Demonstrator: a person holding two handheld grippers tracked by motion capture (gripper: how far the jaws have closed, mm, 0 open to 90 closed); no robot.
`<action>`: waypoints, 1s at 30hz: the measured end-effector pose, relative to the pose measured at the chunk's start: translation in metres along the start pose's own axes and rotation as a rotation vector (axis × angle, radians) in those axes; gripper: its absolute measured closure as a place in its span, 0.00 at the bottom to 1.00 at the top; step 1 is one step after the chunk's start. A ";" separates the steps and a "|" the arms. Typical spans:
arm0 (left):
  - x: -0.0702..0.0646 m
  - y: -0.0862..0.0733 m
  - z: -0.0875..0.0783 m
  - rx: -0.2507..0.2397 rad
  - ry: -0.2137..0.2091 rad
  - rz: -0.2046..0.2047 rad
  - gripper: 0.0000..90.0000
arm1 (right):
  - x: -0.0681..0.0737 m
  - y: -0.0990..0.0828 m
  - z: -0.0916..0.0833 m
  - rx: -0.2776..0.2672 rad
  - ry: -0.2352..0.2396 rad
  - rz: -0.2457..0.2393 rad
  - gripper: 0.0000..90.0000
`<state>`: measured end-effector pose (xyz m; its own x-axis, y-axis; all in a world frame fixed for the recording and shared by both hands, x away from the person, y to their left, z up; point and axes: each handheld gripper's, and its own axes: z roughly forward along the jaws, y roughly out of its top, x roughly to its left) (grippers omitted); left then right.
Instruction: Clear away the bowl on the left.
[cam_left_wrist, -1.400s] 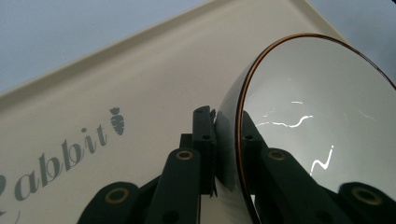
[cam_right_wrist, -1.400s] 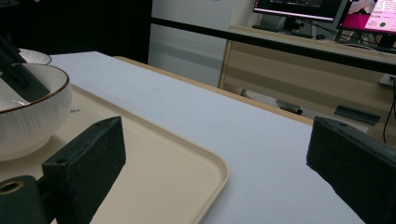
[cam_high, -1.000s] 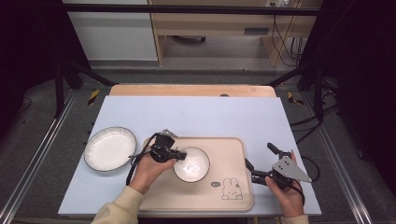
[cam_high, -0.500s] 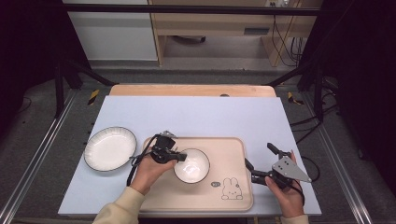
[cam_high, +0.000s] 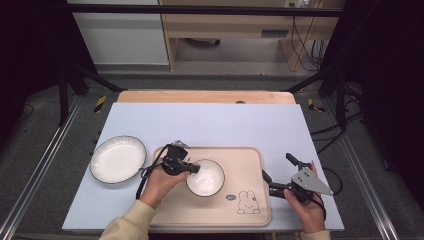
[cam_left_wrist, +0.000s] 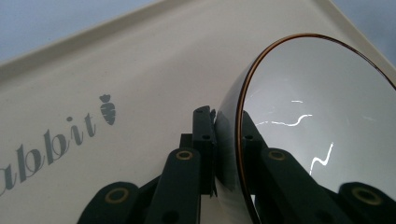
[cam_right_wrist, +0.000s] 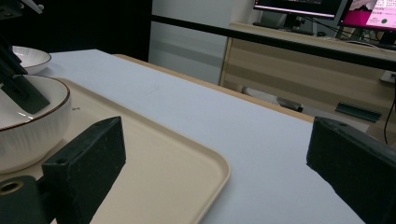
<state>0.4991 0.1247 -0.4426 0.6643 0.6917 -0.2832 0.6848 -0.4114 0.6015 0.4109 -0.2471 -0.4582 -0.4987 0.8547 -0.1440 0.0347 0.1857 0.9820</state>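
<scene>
In the high view, the left gripper (cam_high: 192, 169) sits left of centre in the lower half of the frame, held in the person's left hand (cam_high: 159, 183). Its two black jaws are clamped on the left rim of a white bowl (cam_high: 206, 177), one jaw inside the rim and one outside. The left gripper view shows this close up: the bowl (cam_left_wrist: 317, 121), white with a thin brown edge, fills the right side of the frame, and its wall is pinched between the two jaws at the bottom centre.

The bowl stands on a beige tray (cam_high: 250, 165), in the tray's left half. A small grey rabbit drawing (cam_high: 246, 202) is printed near the tray's lower right corner, and grey lettering with a carrot (cam_left_wrist: 108, 108) shows on the tray floor at the left of the left gripper view.

The right gripper (cam_high: 280, 174) is at the lower right of the high view, held in the person's right hand (cam_high: 306, 210), just beyond the tray's right edge over the pale blue mat (cam_high: 210, 122). Its jaws stand wide apart with nothing between them. In the right gripper view they rise at the lower left and lower right, with the tray's corner (cam_right_wrist: 205, 163) between them.

A white plate (cam_high: 118, 159) lies on the mat at the left of the high view, just beside the tray. The mat covers a wooden table (cam_high: 200, 96), whose far edge shows above it.
</scene>
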 end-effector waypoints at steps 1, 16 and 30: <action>0.001 0.000 0.000 0.003 -0.002 -0.002 0.91 | 0.000 0.000 0.000 0.000 0.000 0.000 0.05; 0.008 -0.002 0.002 0.009 -0.032 -0.049 0.91 | 0.000 0.000 0.000 0.004 0.001 0.002 0.05; 0.010 -0.004 0.002 -0.001 -0.051 -0.076 0.90 | 0.001 0.000 0.001 0.008 0.008 0.010 0.05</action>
<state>0.5039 0.1322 -0.4490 0.6250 0.6898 -0.3655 0.7334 -0.3584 0.5777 0.4111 -0.2460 -0.4585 -0.5055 0.8526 -0.1329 0.0471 0.1810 0.9824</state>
